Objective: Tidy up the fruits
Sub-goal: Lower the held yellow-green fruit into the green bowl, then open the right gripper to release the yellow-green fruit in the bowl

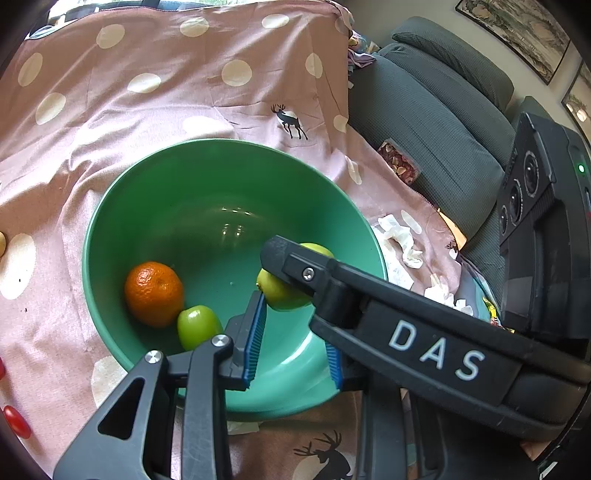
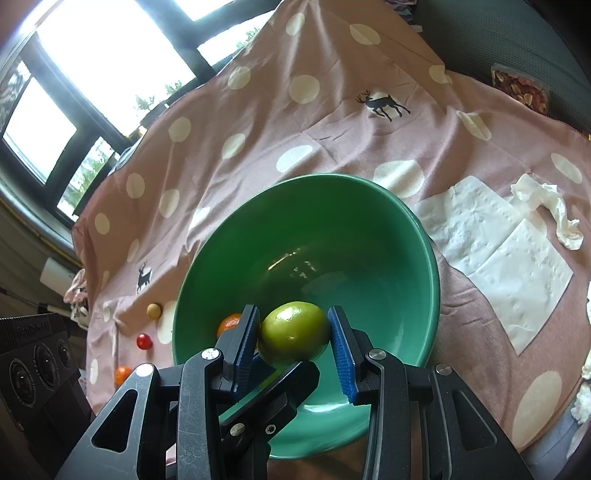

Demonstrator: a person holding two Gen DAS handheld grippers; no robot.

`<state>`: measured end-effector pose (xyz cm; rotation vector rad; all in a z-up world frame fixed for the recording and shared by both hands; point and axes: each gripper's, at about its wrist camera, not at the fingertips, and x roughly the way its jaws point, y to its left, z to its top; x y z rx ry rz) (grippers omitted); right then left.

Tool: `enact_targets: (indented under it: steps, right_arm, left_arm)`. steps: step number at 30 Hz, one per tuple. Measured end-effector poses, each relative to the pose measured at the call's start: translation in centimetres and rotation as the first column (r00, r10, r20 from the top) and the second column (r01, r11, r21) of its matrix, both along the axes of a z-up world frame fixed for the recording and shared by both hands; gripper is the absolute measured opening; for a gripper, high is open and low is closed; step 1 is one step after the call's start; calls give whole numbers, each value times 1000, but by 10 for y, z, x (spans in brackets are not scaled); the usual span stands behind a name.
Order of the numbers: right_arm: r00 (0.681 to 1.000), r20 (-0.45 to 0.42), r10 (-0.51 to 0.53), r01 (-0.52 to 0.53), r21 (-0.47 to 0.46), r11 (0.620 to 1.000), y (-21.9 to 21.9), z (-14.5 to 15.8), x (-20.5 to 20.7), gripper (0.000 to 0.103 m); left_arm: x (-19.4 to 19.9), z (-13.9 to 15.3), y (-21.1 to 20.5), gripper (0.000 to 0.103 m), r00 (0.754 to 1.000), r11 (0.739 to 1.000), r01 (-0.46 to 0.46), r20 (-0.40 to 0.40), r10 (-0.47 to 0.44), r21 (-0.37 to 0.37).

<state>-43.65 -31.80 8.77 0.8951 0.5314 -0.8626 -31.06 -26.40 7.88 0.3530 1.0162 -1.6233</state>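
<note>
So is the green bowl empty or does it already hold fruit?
Not empty. The bowl holds an orange and a small green fruit; the right gripper holds a lime over it.

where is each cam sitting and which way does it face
Left wrist: rides the left tool, angled down into the green bowl at an orange and small green fruit; its open fingers and the right tool's body show.
Right wrist: rides the right tool, aimed at the bowl and window; its fingers flank a lime.
Shared: bowl, lime, orange, polka-dot cloth.

Grey sofa (image 1: 443, 110) w/ framed pics (image 1: 517, 33), bright windows (image 2: 110, 55) behind.
</note>
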Motion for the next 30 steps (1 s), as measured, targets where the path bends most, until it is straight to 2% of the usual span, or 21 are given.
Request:
enact_targets:
  steps: [22, 28, 30]
  right_arm:
    - [1000, -6, -4, 4, 7, 1000, -1, -1, -1, 41]
    - [1000, 2, -6, 6, 8, 1000, -2, -2, -3, 41]
    - [1000, 16, -8, 7, 12, 1000, -2, -2, -4, 41]
  left_arm:
    - [-2, -1, 0, 30, 1000, 1000, -1, 4, 1, 13]
    - [-1, 0, 1, 33, 1000, 1000, -20, 17, 20, 14]
    - [0, 1, 2, 37, 999, 1000, -27, 24, 27, 12]
